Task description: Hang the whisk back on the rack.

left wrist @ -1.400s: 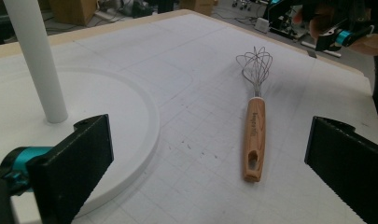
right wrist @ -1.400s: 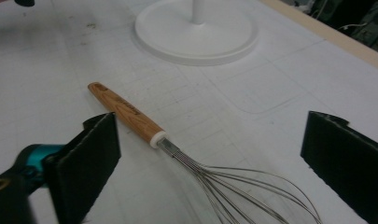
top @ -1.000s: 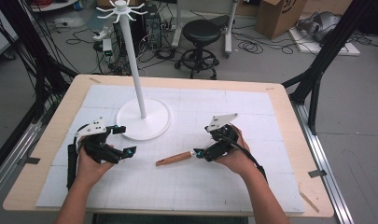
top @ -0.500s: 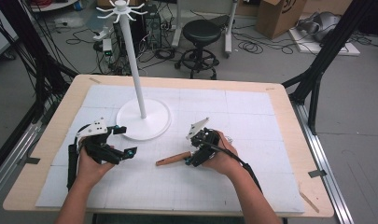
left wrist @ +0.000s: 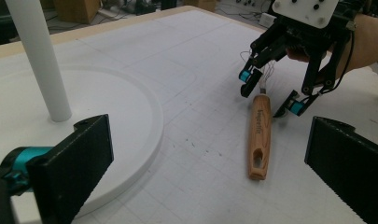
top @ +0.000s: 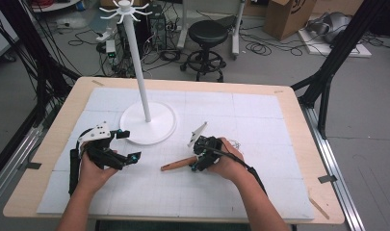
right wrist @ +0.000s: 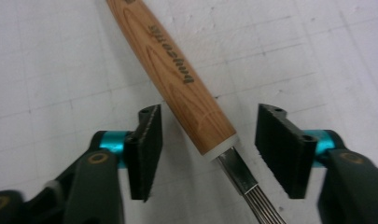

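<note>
A whisk with a wooden handle (top: 175,165) (left wrist: 260,135) (right wrist: 177,70) lies flat on the white mat, its thin wire loops (top: 235,143) pointing right. My right gripper (top: 195,160) (left wrist: 268,95) (right wrist: 207,149) straddles the handle's end where the steel neck begins. Its jaws have just been closing, with the handle between them. A gap shows on both sides, so the pads (right wrist: 147,144) do not press on it. My left gripper (top: 129,145) (left wrist: 210,177) stands open and empty beside the base of the white stand (top: 149,122).
The stand's tall white pole (top: 139,72) (left wrist: 37,56) carries hooks at its top, and its round base (left wrist: 121,116) sits left of centre. The mat lies on a wooden table (top: 289,98). A stool (top: 209,33), cables and a cardboard box stand on the floor beyond.
My right hand has moved left and down to the whisk handle's near end, and its jaws have narrowed around it. The left hand and the whisk have stayed put.
</note>
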Demonstrator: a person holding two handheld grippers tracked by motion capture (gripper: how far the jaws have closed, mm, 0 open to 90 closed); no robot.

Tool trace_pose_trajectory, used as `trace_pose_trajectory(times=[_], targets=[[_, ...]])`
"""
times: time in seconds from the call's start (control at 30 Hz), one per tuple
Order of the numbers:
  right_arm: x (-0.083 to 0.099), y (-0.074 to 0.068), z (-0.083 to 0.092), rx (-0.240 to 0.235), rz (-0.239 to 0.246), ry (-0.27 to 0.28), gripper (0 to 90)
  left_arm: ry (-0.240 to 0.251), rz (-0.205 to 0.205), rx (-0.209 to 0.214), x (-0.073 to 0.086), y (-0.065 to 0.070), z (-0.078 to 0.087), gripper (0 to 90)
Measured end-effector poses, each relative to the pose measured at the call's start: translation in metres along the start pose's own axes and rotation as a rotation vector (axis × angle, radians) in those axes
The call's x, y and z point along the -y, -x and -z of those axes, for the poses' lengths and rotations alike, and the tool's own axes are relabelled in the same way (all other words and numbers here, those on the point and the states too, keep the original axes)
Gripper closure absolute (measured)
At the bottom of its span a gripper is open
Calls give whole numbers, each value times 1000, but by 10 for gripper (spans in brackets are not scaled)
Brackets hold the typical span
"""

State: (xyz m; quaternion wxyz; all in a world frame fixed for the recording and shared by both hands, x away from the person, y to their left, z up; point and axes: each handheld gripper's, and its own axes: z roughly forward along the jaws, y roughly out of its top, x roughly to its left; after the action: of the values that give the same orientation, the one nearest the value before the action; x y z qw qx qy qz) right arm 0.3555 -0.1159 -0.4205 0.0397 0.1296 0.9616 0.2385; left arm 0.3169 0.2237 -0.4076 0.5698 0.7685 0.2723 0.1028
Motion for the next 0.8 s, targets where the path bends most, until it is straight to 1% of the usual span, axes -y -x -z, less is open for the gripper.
trace_pose_trajectory(times=[0.03, 0.07, 0.17, 0.27, 0.3, 0.37, 0.4, 0.5, 0.6, 0.7, 0.77, 0.8], targets=[[0, 0, -1, 0, 0, -14, 486, 0, 0, -1, 0, 0, 0, 16], [0, -1, -2, -3, 3, -21, 498, 0, 1, -1, 0, 0, 0, 16], [-1, -1, -1, -13, 2, -20, 543, -2, -2, 1, 0, 0, 0, 16], [-3, -2, -1, 0, 2, -39, 557, -6, -5, -3, 0, 0, -1, 16], [-4, -3, -1, 4, 9, -44, 564, -7, -3, -2, 0, 0, -1, 16], [-6, -5, -1, 10, 12, -66, 594, -6, -4, -5, 0, 0, 0, 16], [-8, -5, -1, 2, 17, -74, 609, -5, -4, -5, 0, 0, 0, 16], [-10, -7, -1, 7, 22, -95, 630, -5, -2, -5, 0, 0, 0, 16], [-12, -8, -1, -6, 28, -103, 685, -6, -3, -5, 0, 0, 0, 16], [-12, -8, -1, -8, 37, -105, 700, -8, -5, -5, 0, 0, 0, 16], [-12, -7, 0, -13, 32, -105, 709, -8, -8, -2, 0, 0, 1, 16], [-11, -6, 1, -7, 30, -104, 711, -8, -6, -4, 0, 0, 1, 16]])
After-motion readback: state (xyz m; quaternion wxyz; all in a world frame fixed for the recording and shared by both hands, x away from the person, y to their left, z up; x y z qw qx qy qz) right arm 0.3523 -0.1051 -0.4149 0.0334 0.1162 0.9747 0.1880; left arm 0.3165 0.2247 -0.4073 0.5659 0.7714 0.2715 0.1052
